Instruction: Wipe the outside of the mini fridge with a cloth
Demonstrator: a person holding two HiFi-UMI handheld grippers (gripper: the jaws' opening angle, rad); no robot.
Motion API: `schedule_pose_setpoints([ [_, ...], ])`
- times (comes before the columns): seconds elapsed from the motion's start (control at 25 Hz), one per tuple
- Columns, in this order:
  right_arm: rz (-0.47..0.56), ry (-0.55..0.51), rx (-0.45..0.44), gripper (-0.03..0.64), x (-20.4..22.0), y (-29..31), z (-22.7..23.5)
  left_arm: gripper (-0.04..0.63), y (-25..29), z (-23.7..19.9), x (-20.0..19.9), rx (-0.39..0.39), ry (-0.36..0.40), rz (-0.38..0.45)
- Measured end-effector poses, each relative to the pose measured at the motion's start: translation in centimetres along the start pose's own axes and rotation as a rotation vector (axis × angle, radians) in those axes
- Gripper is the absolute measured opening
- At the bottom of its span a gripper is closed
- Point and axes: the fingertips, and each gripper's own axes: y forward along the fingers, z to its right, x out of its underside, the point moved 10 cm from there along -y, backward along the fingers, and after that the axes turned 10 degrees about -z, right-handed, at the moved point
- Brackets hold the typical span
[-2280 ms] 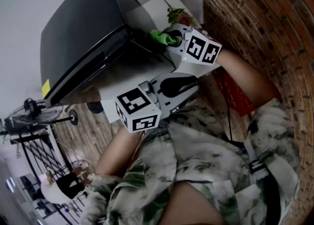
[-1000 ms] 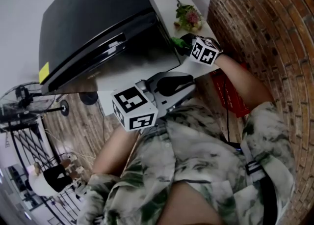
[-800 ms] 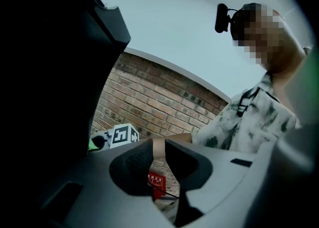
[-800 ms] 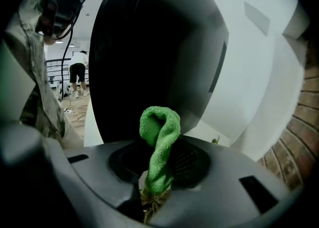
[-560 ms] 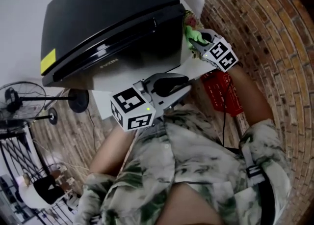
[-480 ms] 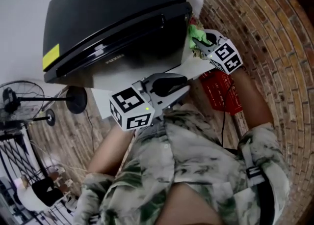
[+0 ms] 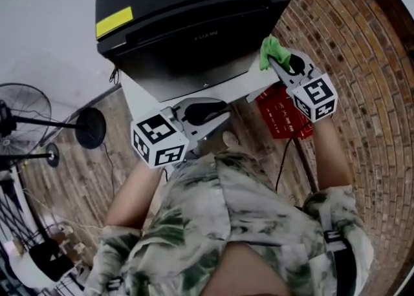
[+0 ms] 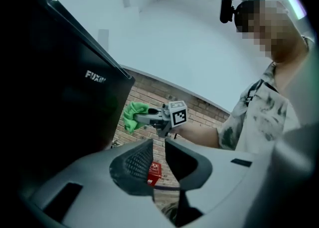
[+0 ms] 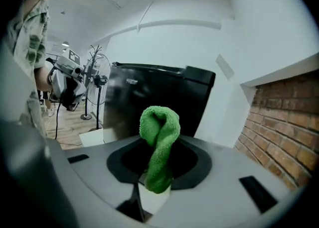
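The black mini fridge point(image 7: 187, 23) stands on a white stand point(image 7: 139, 94), its front facing me. My right gripper point(image 7: 279, 67) is shut on a bunched green cloth point(image 7: 272, 52) beside the fridge's lower front right corner; whether the cloth touches it I cannot tell. In the right gripper view the cloth point(image 9: 159, 132) sticks up from the right gripper point(image 9: 159, 172) with the fridge point(image 9: 149, 102) behind it. My left gripper point(image 7: 206, 112) hangs below the stand's front edge. The left gripper point(image 8: 159, 145) has its jaws almost together and empty, with the fridge door point(image 8: 55, 97) at the left and the cloth point(image 8: 132, 116) beyond.
A brick wall point(image 7: 349, 36) runs close along the right. A red box point(image 7: 281, 110) lies on the floor beside the stand. A standing fan point(image 7: 26, 120) is on the wooden floor at the left. A white wall point(image 7: 45, 23) is behind the fridge.
My right gripper has drawn the cloth forward along the fridge's right side to its front corner. The head view has swung round to face the fridge front. The left gripper kept its place.
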Motion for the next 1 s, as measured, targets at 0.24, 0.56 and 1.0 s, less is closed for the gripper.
schedule_pose_setpoints([
  [0.24,0.029,0.008,-0.003,0.114,-3.0,-3.0,-7.2,0.075,-5.4,1.1,3.8,-0.025,-0.007,-0.004],
  [0.56,0.097,-0.072,-0.117,0.114,-6.1,-3.4,-14.1,0.075,-8.1,2.2,6.6,-0.113,-0.053,0.001],
  [1.0,0.214,-0.153,-0.206,0.114,-12.3,-0.4,-20.6,0.075,-14.2,3.2,9.0,-0.238,-0.059,-0.033],
])
